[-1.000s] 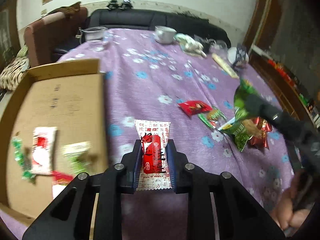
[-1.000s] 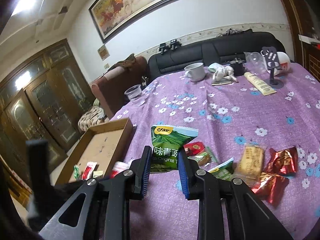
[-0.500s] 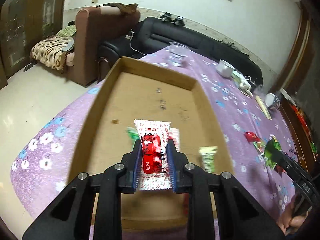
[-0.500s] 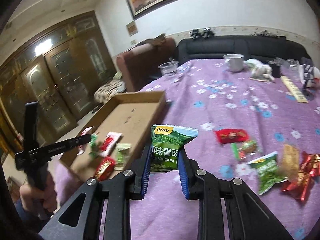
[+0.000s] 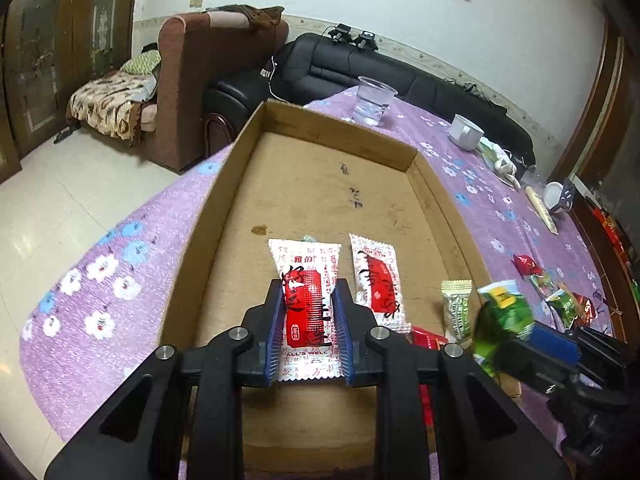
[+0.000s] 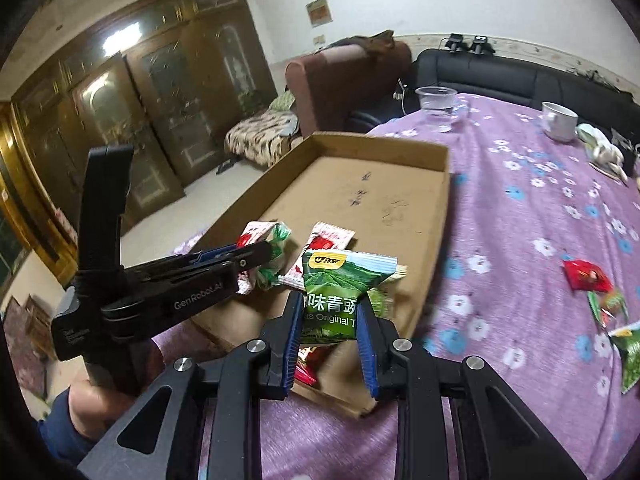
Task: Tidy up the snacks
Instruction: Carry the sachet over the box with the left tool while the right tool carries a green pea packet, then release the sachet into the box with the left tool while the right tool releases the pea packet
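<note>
Left wrist view: we are pinching a red-and-white snack packet [image 5: 306, 304] between the blue pads of our left gripper [image 5: 307, 330], holding it over the near half of the cardboard tray [image 5: 448, 208]. Just beside it, at three o'clock, a matching red-and-white packet [image 5: 376, 280] is lying flat on the tray floor, with a small green-and-white sachet [image 5: 456, 308] further along at three o'clock. Our right gripper [image 6: 329, 326] is squeezing a green pea-snack bag [image 6: 340, 292] and holding it above the tray's near right corner. More loose snacks [image 6: 586, 276] are lying on the purple floral tablecloth [image 6: 520, 208] at three o'clock from the tray, well apart from it. At twelve o'clock beyond the tray a clear plastic cup [image 5: 374, 100] is standing.
</note>
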`<state>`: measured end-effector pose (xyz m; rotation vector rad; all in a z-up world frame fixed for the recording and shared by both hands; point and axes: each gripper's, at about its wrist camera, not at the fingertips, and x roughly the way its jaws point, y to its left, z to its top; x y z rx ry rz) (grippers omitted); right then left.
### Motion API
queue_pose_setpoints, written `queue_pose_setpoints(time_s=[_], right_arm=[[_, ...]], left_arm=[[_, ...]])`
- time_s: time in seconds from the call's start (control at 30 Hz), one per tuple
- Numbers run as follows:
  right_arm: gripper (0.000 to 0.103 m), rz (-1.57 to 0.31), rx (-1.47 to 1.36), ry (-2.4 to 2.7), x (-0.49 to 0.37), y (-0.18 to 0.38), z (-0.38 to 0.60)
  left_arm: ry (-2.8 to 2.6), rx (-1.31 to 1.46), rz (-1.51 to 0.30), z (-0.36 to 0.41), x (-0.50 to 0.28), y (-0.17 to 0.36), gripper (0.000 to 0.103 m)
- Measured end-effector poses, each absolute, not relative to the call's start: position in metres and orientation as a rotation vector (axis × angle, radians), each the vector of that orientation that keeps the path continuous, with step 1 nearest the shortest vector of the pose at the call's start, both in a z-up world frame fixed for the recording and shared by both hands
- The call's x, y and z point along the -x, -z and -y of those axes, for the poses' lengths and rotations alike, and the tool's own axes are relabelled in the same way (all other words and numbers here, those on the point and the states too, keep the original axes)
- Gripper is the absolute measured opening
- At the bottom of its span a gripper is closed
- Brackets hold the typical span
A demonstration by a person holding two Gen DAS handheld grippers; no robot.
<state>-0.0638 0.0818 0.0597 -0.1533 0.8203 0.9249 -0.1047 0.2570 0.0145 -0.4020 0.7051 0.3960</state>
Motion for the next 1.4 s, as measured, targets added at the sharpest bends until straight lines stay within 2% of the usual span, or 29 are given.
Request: queue_pose_setpoints(time_s=[0.2,0.67,0.77,0.93,1.0,1.07,1.4], right_arm=[[0.027,-0.828,0.172,-0.924,0.063,-0.045,-0.091],[0.032,-0.786,0.189,-0.938,0.071,-0.048,-0.09],[0.037,-0.774,0.191,-0.938,0.073,-0.051,-0.089],[0.039,-0.762,0.134,-0.946,0.07,-0.06,-0.078],[0.041,-0.766,0.103,-0.943,0.067,-0.064,-0.072],[0.041,-0.765,0.07,-0.931,0.064,-0.07,-0.062],[0.043,-0.8,-0.167,-0.816,0.029,-0.093,0.024]], left_arm=[[-0.362,0.424,-0.708,-0.26,0.104,-0.013,0.022],[-0.367,0.411,-0.72,-0.259,0.103,-0.013,0.022],[-0.355,0.407,-0.734,-0.258,0.101,-0.012,0.026],[-0.337,0.397,-0.746,-0.255,0.101,-0.011,0.029],[-0.327,0.393,-0.744,-0.254,0.101,-0.011,0.038],[-0.321,0.388,-0.74,-0.253,0.101,-0.013,0.042],[-0.341,0.367,-0.719,-0.25,0.104,-0.016,0.046]])
